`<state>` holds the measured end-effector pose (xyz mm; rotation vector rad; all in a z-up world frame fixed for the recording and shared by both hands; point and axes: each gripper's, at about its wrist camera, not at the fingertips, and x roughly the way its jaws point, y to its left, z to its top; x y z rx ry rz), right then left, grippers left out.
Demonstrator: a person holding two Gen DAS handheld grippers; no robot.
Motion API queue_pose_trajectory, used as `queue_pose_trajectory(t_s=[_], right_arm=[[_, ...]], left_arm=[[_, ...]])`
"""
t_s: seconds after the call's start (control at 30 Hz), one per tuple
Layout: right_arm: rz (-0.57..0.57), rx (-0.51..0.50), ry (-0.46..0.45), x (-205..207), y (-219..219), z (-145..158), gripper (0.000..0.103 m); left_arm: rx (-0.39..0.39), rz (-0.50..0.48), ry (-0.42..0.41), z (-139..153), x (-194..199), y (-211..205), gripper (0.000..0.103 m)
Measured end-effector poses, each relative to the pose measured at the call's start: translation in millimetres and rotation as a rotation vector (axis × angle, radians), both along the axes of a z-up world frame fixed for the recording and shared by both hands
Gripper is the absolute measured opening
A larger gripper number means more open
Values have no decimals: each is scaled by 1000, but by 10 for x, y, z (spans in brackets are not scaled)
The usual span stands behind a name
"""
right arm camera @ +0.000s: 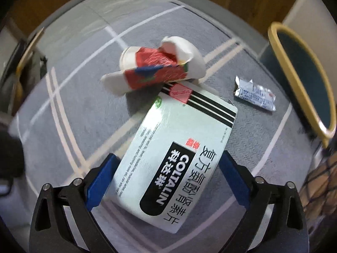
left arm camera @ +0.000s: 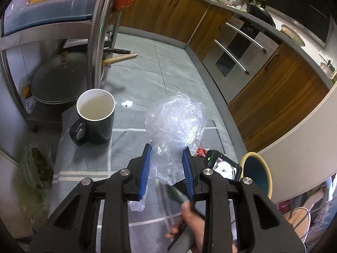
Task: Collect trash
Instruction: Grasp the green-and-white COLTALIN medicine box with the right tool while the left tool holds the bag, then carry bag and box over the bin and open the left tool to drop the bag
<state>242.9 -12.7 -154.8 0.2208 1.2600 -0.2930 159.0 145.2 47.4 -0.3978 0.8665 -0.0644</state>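
Observation:
My left gripper point(left arm camera: 166, 156) is shut on a crumpled clear plastic bag point(left arm camera: 177, 118), held above the grey striped rug. My right gripper point(right arm camera: 168, 160) is shut on a white medicine box point(right arm camera: 177, 158) printed COLTALIN, held above the rug. Beyond the box, a crushed red-and-white paper cup point(right arm camera: 155, 69) lies on the rug point(right arm camera: 73, 109). A small silver foil wrapper point(right arm camera: 254, 93) lies to its right. A dark bin with a yellow rim point(right arm camera: 301, 80) stands at the right; it also shows in the left wrist view point(left arm camera: 258, 172).
A dark mug point(left arm camera: 95, 118) stands on the rug at the left. A metal rack point(left arm camera: 96, 33) holds a lidded pan point(left arm camera: 61, 80). A small white scrap point(left arm camera: 127, 103) lies on the tile floor. Wooden cabinets point(left arm camera: 280, 97) and an oven point(left arm camera: 238, 50) line the right.

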Motion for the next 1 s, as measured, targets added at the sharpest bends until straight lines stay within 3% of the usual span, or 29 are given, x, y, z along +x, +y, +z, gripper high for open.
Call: queue_pose_trajectory(t_s=[0.3, 0.43, 0.67, 1.0], right_arm=[[325, 28, -63, -365, -128, 72, 79], [389, 62, -69, -497, -404, 59, 77], [502, 126, -80, -712, -782, 91, 75], [606, 192, -146, -928, -1293, 457, 75]], left_arm=[[8, -9, -14, 45, -29, -70, 28], [-17, -25, -11, 37, 1, -132, 28], [18, -76, -7, 22, 29, -418, 28], [58, -154, 45, -179, 74, -862, 28]])
